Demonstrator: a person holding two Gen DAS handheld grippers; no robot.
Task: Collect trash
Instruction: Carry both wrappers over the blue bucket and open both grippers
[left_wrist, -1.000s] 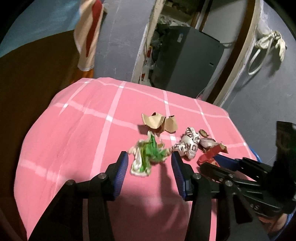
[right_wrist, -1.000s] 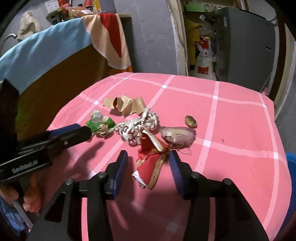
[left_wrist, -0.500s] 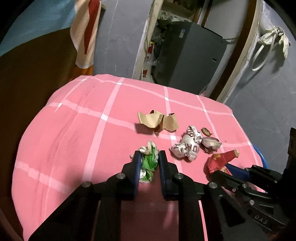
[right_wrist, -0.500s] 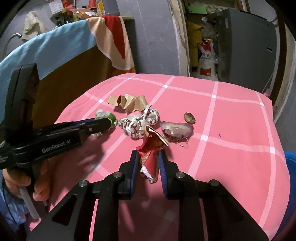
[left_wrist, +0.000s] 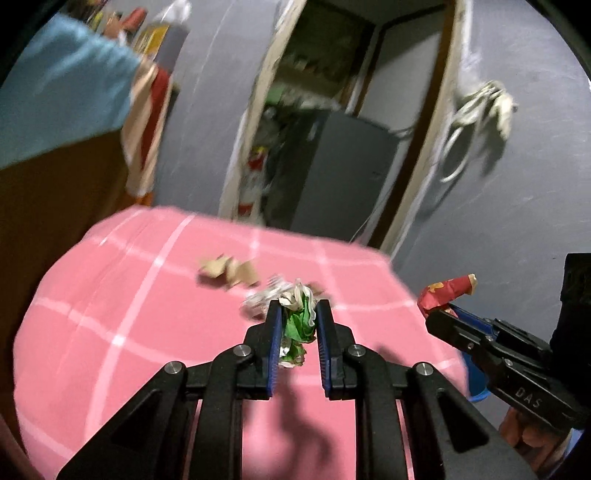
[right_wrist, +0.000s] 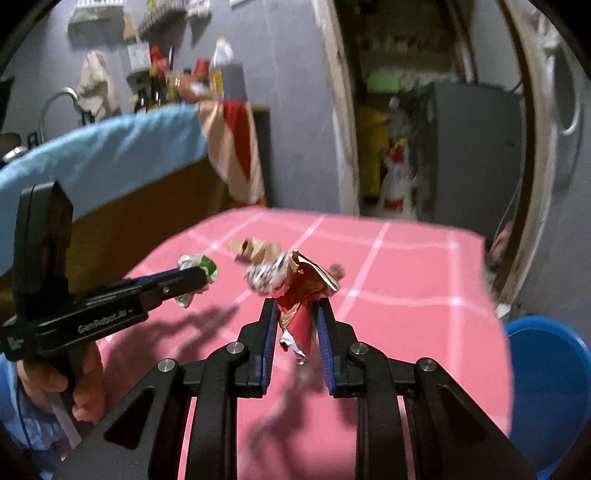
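Observation:
My left gripper (left_wrist: 298, 314) is shut on a crumpled green and white wrapper (left_wrist: 297, 325) and holds it above the pink checked table (left_wrist: 122, 295). It also shows in the right wrist view (right_wrist: 201, 275). My right gripper (right_wrist: 295, 314) is shut on a crumpled red wrapper (right_wrist: 301, 295), lifted off the table; it shows in the left wrist view (left_wrist: 445, 293). A brown paper scrap (left_wrist: 229, 271) and a black and white wrapper (left_wrist: 260, 301) lie on the table beyond the grippers.
A blue bin (right_wrist: 546, 391) stands below the table's right edge. A cloth-draped counter (right_wrist: 110, 155) is at the left. A grey wall and a doorway with a dark cabinet (left_wrist: 332, 173) lie behind the table.
Both grippers closed on their wrappers and lifted them off the table. The views tilted upward and the other trash now lies further away.

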